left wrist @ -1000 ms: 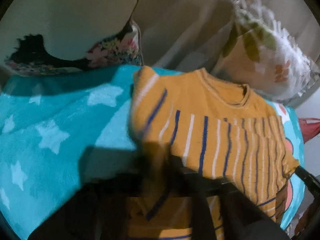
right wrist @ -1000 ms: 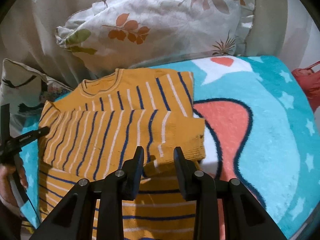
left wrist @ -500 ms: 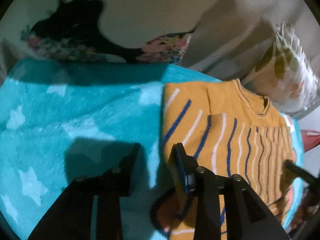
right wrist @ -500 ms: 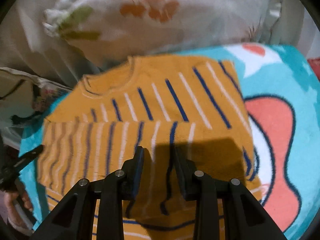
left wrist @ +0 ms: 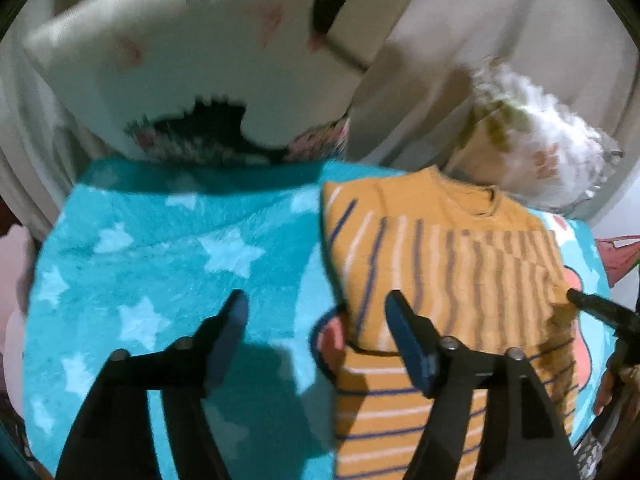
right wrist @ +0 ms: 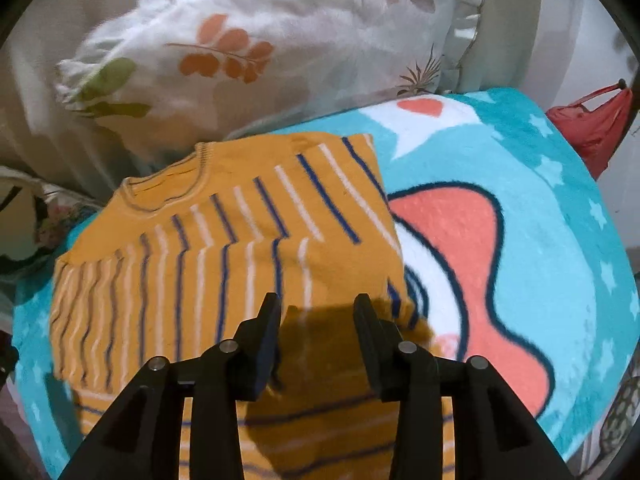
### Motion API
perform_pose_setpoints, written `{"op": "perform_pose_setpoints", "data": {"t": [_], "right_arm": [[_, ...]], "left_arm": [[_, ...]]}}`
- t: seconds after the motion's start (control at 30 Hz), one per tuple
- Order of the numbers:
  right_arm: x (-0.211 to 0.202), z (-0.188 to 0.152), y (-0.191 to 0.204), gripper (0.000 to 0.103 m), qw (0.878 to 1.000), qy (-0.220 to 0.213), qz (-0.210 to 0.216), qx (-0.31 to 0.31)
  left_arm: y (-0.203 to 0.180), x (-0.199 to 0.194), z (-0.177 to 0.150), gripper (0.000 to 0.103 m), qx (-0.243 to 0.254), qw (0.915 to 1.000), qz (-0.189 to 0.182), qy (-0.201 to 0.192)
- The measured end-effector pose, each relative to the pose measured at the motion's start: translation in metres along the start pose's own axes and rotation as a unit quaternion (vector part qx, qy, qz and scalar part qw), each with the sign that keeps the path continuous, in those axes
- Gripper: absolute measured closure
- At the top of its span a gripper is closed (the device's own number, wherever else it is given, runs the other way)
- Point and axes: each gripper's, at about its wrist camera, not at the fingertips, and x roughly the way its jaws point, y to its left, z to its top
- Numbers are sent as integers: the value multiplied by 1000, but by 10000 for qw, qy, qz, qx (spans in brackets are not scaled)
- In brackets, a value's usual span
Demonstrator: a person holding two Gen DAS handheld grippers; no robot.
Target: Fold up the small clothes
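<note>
A small orange sweater (right wrist: pixel 224 248) with blue and white stripes lies on a turquoise star blanket (right wrist: pixel 540 240), both sleeves folded across its chest. It also shows in the left wrist view (left wrist: pixel 440 264). My left gripper (left wrist: pixel 316 308) is open and empty, over the blanket (left wrist: pixel 168 264) at the sweater's left edge. My right gripper (right wrist: pixel 318 312) is open and empty, just above the folded sleeve near the sweater's right side. Its tip (left wrist: pixel 580 300) shows at the right of the left wrist view.
A white leaf-print pillow (right wrist: pixel 260 48) lies behind the sweater. A white pillow with a dark floral pattern (left wrist: pixel 192 80) sits at the back left. A red bag (right wrist: pixel 592 124) hangs off the right of the bed.
My left gripper let go of the sleeve it had folded over, opened wide and pulled back to the left. My right gripper stayed open and shifted slightly over the folded sleeve.
</note>
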Motion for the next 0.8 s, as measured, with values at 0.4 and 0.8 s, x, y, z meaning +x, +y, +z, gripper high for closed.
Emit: {"op": "perform_pose_setpoints", "data": {"t": [0.4,0.8], "right_arm": [[-79,-42,19,52,9961,-175,697,-521],[-140,-74,-38,45,9887,-681,722,-1120]], "left_arm": [[-72,-115,-15,18,384,9934,452,-978],[-172,-184,-66,12,825,9817,982,-1406]]}}
